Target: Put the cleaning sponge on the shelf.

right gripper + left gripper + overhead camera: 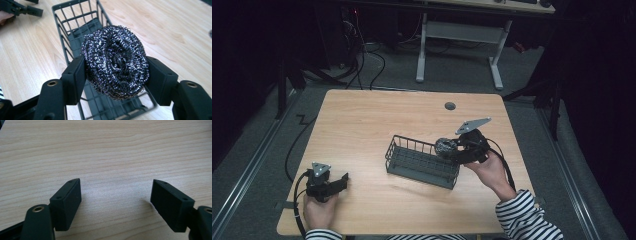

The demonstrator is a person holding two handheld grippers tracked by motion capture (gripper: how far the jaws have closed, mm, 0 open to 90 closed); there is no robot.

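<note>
Steel scourer being carried over the basket.
The right gripper (116,75), jaws clamped on the steel scourer (115,61), is holding it above the right end of the wire basket (422,161) at mid-desk (362,120). The left gripper (116,202) is resting near the front-left corner, jaws apart. Likely next: lowering and releasing inside.

- The table (362,125) looks like pale wood, matt, with fine smooth grain;
- the scourer (116,61) is coiled metal wire, rough and glinting;
- the basket (412,167) is dark wire with a matt coated look;
- the right gripper (116,75) and left gripper (116,200) have black, matt, plastic-looking jaws;
- the sleeve (524,217) is striped cloth.
</note>
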